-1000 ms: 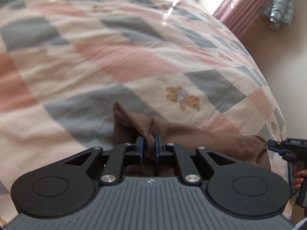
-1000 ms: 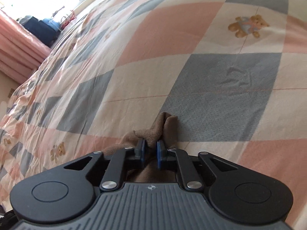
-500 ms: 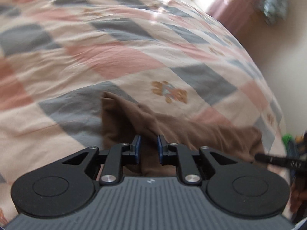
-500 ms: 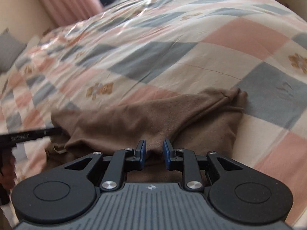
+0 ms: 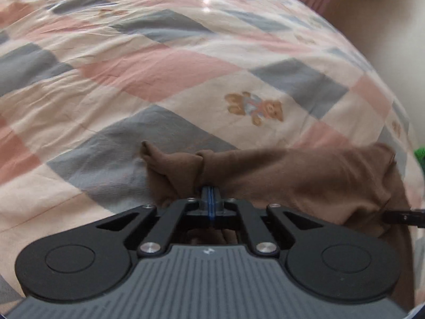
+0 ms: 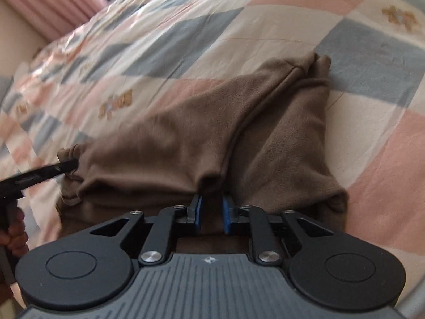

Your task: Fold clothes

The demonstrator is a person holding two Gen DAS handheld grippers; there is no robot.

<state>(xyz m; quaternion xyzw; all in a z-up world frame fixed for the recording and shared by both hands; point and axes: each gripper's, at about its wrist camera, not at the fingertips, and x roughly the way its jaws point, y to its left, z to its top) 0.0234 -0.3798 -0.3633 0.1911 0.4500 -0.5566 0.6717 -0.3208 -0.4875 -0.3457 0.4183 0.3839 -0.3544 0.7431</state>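
A brown garment (image 5: 305,175) lies crumpled on the bed, and it is spread wider in the right wrist view (image 6: 172,143). My left gripper (image 5: 209,196) is shut, its pads together on a bunched fold at the garment's left end. From the right wrist view one of its fingers (image 6: 50,171) shows at that puckered edge. My right gripper (image 6: 211,207) is closing, and its blue pads squeeze a raised ridge of the garment's near edge. One right finger (image 5: 401,216) shows at the far right of the left wrist view.
A checked bedspread (image 5: 164,69) in pink, grey and cream with teddy bears covers the bed under the garment. Pink curtains (image 6: 53,2) and a cream wall (image 5: 385,26) stand beyond the bed. The person's hand (image 6: 14,236) grips the left handle.
The left jaws went from slightly apart to shut on the fold. The right gripper left the garment's corner, opened over its near edge and has narrowed on a ridge there.
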